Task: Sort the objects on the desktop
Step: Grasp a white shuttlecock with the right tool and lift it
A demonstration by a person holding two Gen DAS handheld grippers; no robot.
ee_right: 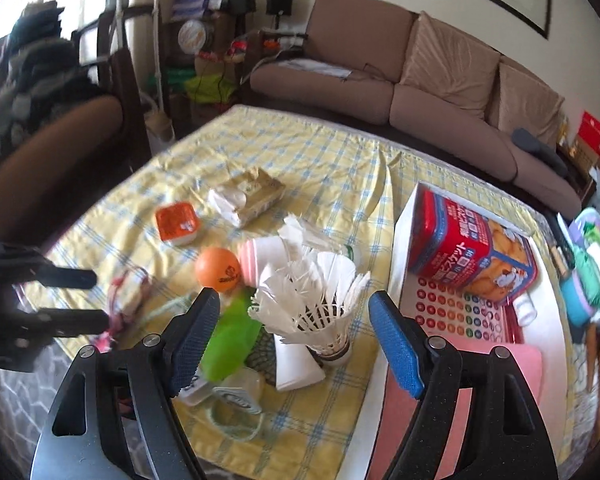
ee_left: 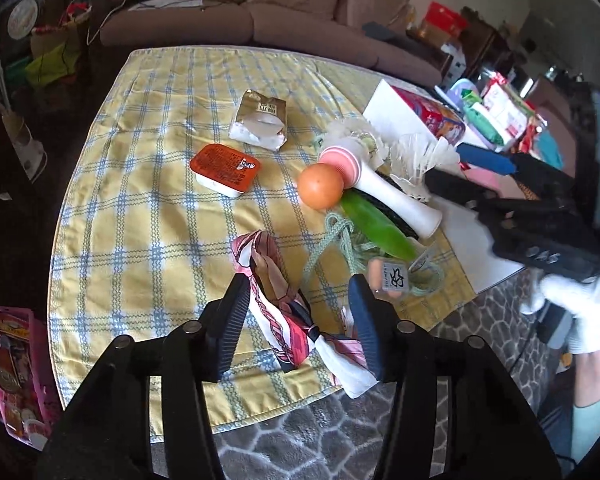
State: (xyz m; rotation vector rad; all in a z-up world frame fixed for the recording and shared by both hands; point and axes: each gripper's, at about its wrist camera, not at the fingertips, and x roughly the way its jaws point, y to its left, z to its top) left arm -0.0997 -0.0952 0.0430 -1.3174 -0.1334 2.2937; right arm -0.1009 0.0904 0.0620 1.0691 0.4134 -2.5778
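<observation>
A pink patterned scarf (ee_left: 276, 300) lies crumpled near the table's front edge, between the fingers of my left gripper (ee_left: 298, 284), which is open and hovers over it. In the right wrist view my right gripper (ee_right: 294, 300) is open around a white feather shuttlecock (ee_right: 320, 308) without closing on it. Beside it lie a green tube (ee_right: 230, 340), an orange ball (ee_right: 217, 269) and a white-and-pink handle (ee_left: 380, 184). An orange sauce cup (ee_left: 224, 168) and a torn gold packet (ee_left: 260, 120) sit farther back. The left gripper (ee_right: 96, 298) shows at that view's left edge.
A white tray (ee_right: 404, 240) at the right holds a red biscuit box (ee_right: 472, 248) and a pink card (ee_right: 516, 360). A green cord (ee_left: 340, 240) and a small tagged bottle (ee_left: 388, 276) lie near the pile. A white-gloved hand (ee_left: 580, 308) holds the right gripper. A brown sofa (ee_left: 300, 20) stands behind the table.
</observation>
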